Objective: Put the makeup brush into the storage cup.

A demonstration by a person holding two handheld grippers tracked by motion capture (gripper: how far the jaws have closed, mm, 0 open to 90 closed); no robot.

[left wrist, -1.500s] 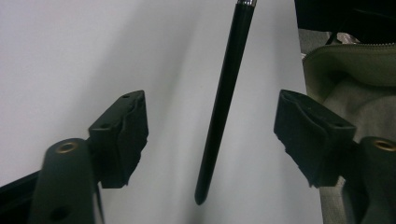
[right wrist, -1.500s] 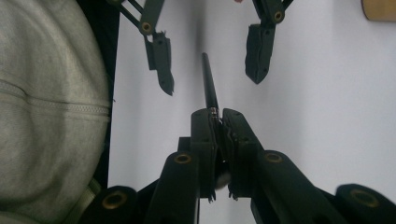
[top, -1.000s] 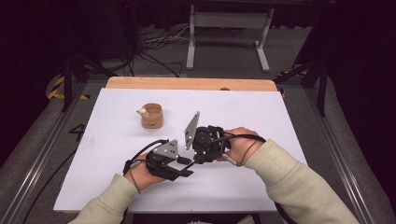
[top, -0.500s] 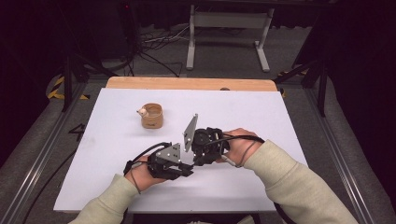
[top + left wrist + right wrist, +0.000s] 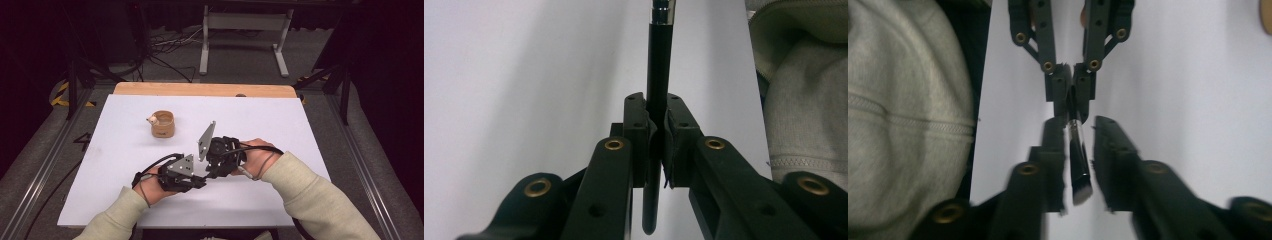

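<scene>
A slim black makeup brush (image 5: 1079,170) with a silver ferrule (image 5: 663,10) hangs level between the two grippers, just above the white table (image 5: 300,130). My left gripper (image 5: 656,107) is shut on its black handle (image 5: 658,65); the high view has this gripper (image 5: 200,180) low and left of centre. My right gripper (image 5: 1078,125) has just been opening. Its jaws stand apart on either side of the brush head without pressing it. It faces the left gripper (image 5: 1073,85) tip to tip, and sits at centre in the high view (image 5: 211,170).
A small wooden cup (image 5: 163,125) with a pale object at its rim stands on the table behind and left of the grippers. A cream sleeve (image 5: 804,100) lies close beside the left gripper. A wooden strip (image 5: 200,89) edges the table's far side.
The left gripper's jaws have closed on the brush handle, and the right gripper's jaws have parted from the brush. Both hands have stayed where they were.
</scene>
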